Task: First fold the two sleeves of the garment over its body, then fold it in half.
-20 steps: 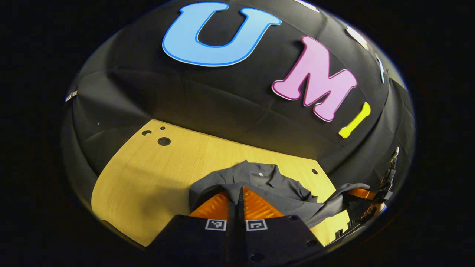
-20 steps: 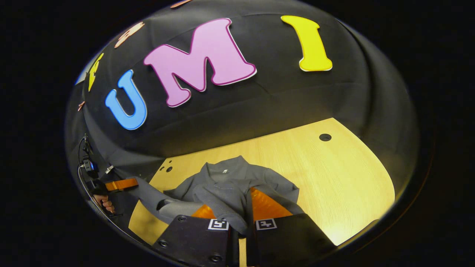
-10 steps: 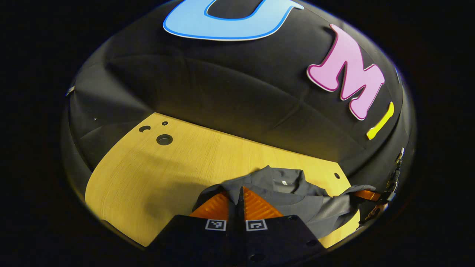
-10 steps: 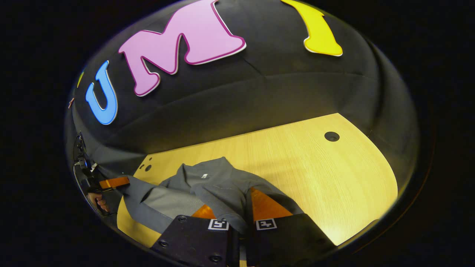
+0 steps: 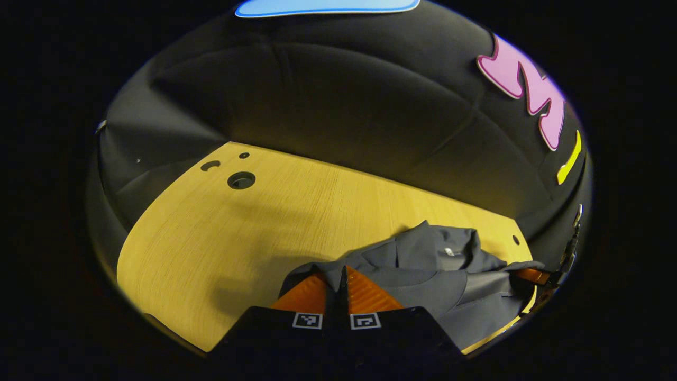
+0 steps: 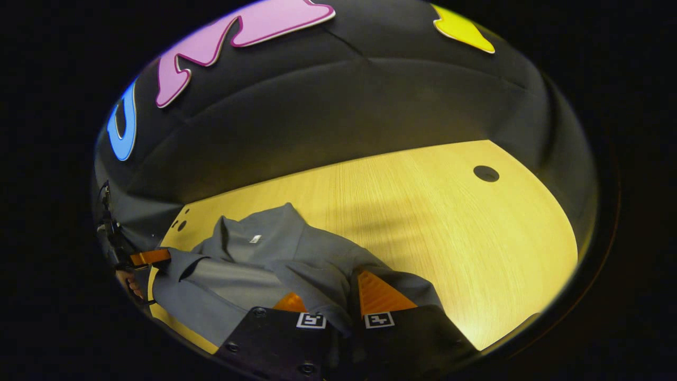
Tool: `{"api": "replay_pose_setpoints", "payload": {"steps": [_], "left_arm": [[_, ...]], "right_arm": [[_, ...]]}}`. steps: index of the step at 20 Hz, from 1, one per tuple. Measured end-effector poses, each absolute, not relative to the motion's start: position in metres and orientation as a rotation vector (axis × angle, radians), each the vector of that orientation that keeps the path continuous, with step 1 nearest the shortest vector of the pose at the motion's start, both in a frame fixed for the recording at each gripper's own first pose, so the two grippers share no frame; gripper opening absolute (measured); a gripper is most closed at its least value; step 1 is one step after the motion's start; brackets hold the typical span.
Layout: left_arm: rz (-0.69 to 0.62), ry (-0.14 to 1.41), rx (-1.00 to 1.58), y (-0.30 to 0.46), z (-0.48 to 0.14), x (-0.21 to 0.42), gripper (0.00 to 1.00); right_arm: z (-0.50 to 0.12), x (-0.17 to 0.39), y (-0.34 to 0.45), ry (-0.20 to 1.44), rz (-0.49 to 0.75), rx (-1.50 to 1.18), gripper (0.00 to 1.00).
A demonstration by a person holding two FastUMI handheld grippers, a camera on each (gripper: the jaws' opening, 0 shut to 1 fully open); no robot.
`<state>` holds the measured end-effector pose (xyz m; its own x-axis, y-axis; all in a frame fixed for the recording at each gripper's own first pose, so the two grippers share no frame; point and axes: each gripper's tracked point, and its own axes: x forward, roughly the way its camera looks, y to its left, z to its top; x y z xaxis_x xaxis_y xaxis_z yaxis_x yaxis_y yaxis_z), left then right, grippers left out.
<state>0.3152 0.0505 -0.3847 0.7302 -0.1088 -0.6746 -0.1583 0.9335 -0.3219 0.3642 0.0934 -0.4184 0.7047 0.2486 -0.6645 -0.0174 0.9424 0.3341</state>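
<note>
Ahead of my tongs the table point(image 5: 222, 233) runs out as a pale yellow wood-grain top with a curved edge. Off to the far left of my left tongs, one large round hole point(image 5: 241, 180) is cut in it, with two smaller openings just beside that. Up and to the right of my right tongs sits a single round hole point(image 6: 485, 173). Behind the table rises the black cloth wall point(image 5: 338, 100), creased in folds. Warm light falls on the wood, with soft shadows.

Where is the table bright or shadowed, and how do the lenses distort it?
Left gripper view: table bright at left, soft shadow beside the shirt. Right gripper view: glare at the table's right edge, shadow band behind the shirt. Both fisheyes bow the table's edges.
</note>
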Motion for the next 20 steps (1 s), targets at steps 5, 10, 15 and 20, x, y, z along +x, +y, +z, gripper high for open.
{"api": "replay_pose_setpoints", "payload": {"steps": [5, 10, 15, 20], "left_arm": [[0.061, 0.797, -0.314, 0.047, -0.405, 0.315, 0.05], [0.047, 0.826, -0.251, 0.034, -0.419, 0.308, 0.08], [0.035, 0.849, -0.235, 0.03, -0.41, 0.298, 0.39], [0.01, 0.854, -0.256, 0.019, -0.395, 0.289, 0.68]], "right_arm": [[-0.435, 0.363, 0.098, 0.802, 0.151, 0.287, 0.21], [-0.431, 0.359, 0.097, 0.819, 0.135, 0.296, 0.24], [-0.42, 0.352, 0.093, 0.824, 0.12, 0.282, 0.38], [-0.398, 0.344, 0.088, 0.807, 0.094, 0.27, 0.71]]}}
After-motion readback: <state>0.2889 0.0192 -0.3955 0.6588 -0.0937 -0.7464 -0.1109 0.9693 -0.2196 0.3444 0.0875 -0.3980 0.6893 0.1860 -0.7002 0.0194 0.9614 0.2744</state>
